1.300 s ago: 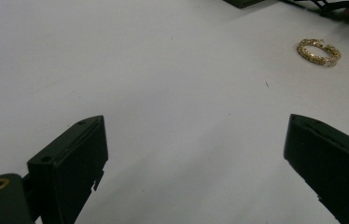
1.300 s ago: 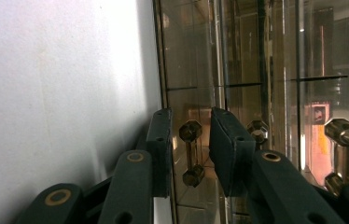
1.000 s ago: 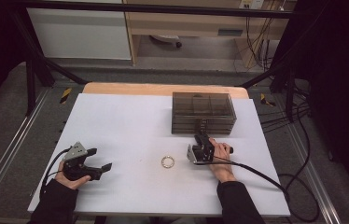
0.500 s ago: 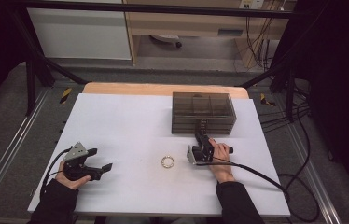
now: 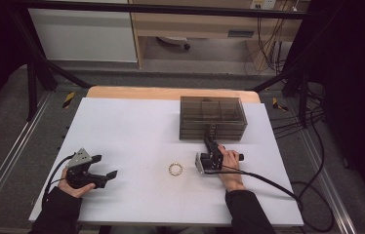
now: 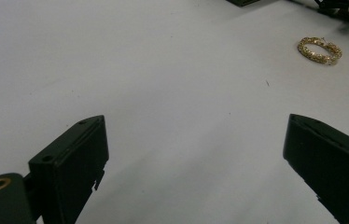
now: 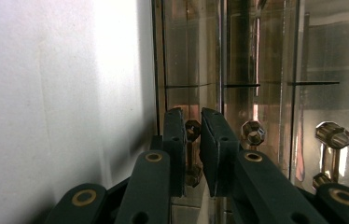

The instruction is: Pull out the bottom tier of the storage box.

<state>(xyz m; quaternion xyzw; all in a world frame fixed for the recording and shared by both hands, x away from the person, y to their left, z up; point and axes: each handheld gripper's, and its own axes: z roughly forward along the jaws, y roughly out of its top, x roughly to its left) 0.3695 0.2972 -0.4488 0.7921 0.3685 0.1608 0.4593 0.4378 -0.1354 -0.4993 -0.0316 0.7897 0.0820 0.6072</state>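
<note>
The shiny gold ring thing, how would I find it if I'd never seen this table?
Look at the white table, then the dark see-through drawer box near its far edge. Closer to the person, just left of the right tongs, lies the gold ring, small, sparkly and the one golden thing on the white.

Smoky clear drawer box (image 5: 212, 117) upright, its lowest drawer's knob (image 7: 191, 129) clamped.

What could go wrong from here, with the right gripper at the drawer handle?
The right gripper closes on a small faceted drawer knob of the smoked clear plastic drawer box; its jaws may slip off. Pulling might drag the whole box forward. The gold beaded ring lies near that hand and might get knocked.
</note>
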